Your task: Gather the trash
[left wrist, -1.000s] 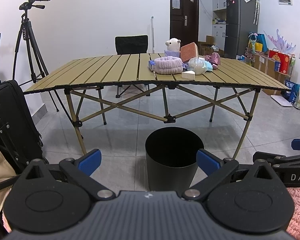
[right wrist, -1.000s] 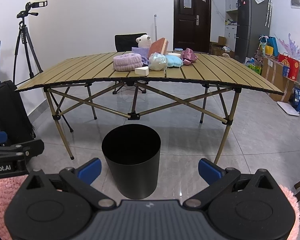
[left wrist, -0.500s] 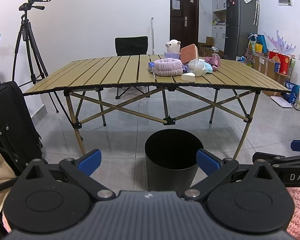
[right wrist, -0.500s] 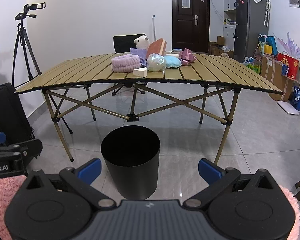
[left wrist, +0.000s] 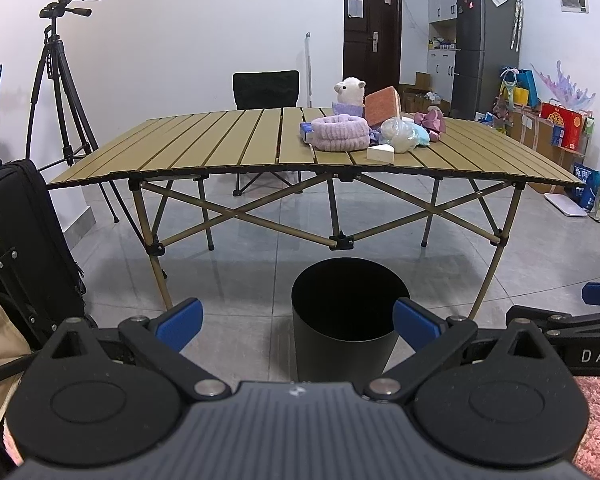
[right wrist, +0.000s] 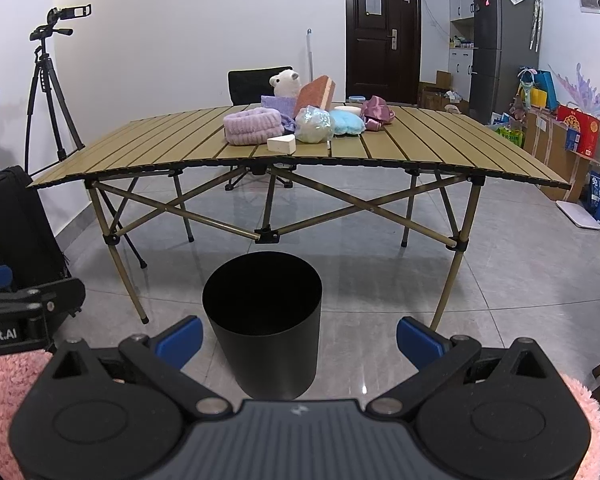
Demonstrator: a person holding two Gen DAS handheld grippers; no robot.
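Trash pile (right wrist: 300, 124) sat on the folding table (right wrist: 420, 140), up and beyond the black bin (right wrist: 262, 316); left gripper (left wrist: 298, 326) and right gripper (right wrist: 300, 336) both gaped wide, empty, well short of it, the right more squarely facing.

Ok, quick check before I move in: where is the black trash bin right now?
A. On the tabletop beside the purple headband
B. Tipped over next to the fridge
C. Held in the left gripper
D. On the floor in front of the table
D: the black trash bin stands upright on the tiled floor in front of the table, and both the left gripper and the right gripper are open and hold nothing.
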